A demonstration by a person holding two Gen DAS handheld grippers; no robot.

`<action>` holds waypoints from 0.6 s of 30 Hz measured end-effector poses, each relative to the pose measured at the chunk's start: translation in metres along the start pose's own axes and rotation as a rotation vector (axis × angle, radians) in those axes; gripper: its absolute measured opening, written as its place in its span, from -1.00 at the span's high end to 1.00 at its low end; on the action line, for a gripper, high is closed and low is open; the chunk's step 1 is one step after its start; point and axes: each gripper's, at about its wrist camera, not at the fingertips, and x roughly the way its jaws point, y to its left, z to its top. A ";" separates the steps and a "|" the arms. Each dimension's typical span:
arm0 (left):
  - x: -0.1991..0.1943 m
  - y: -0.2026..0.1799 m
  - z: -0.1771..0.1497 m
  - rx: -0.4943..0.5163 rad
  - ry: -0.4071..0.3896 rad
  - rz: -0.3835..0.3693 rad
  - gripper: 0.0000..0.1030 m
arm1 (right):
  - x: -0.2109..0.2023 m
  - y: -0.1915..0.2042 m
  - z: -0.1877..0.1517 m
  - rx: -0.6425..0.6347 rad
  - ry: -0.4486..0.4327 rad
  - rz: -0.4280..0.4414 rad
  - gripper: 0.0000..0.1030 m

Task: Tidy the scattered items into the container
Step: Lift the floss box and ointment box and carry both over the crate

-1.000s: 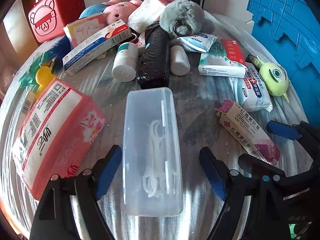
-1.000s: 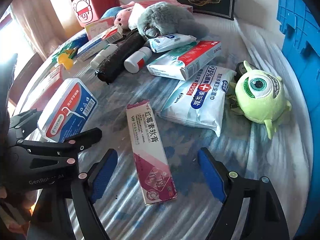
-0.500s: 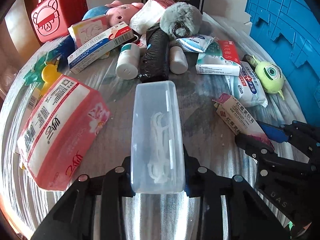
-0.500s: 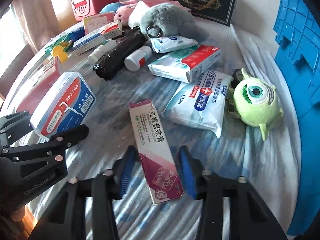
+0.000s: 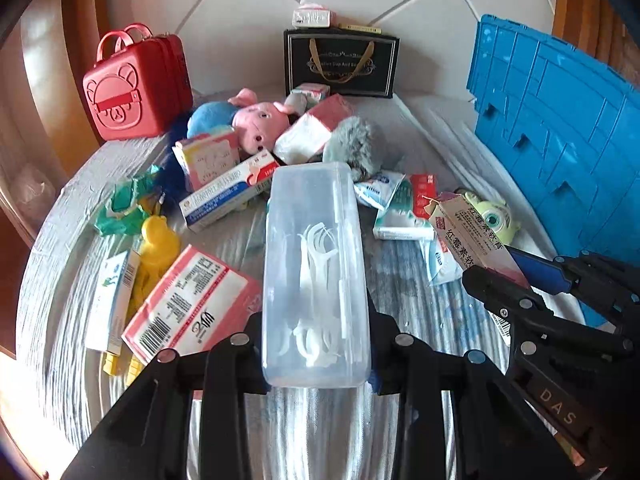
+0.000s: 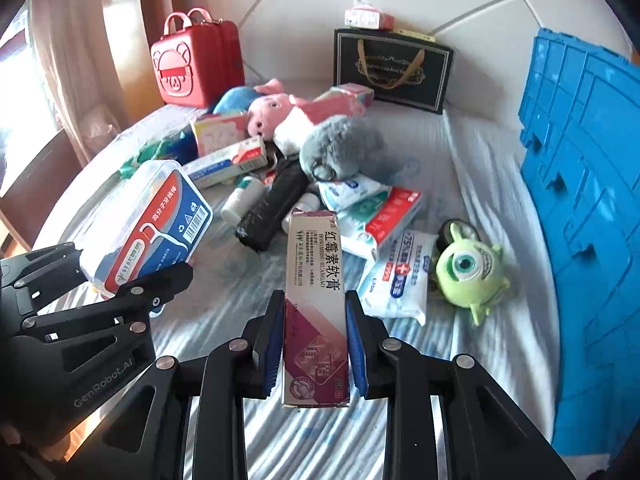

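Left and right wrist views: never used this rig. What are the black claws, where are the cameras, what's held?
There is no robot arm. A person holds a two-finger clamp tool in each hand, and a fisheye camera on each tool looks forward along its fingers, so the black arms at the bottom of each picture are that tool's own.

In the left wrist view, the left gripper is shut on a clear floss pick box. The other tool shows at its right edge.

In the right wrist view, the right gripper is shut on a pink ointment box.

Both items are lifted off the striped cloth. Still lying there are a green one-eyed plush toy, a wipes pack, a pink pig plush and a red case. The blue crate at the right is probably the container.
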 end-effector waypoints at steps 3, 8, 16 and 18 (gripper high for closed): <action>-0.029 0.000 0.015 0.004 -0.049 -0.010 0.38 | -0.031 0.005 0.018 -0.004 -0.059 -0.009 0.46; -0.076 -0.006 0.035 0.024 -0.135 -0.035 0.38 | -0.091 0.009 0.042 0.001 -0.162 -0.026 0.46; -0.128 -0.038 0.064 0.080 -0.264 -0.110 0.38 | -0.175 -0.002 0.059 0.001 -0.306 -0.115 0.46; -0.137 -0.055 0.073 0.101 -0.283 -0.135 0.38 | -0.193 -0.013 0.061 0.015 -0.334 -0.136 0.46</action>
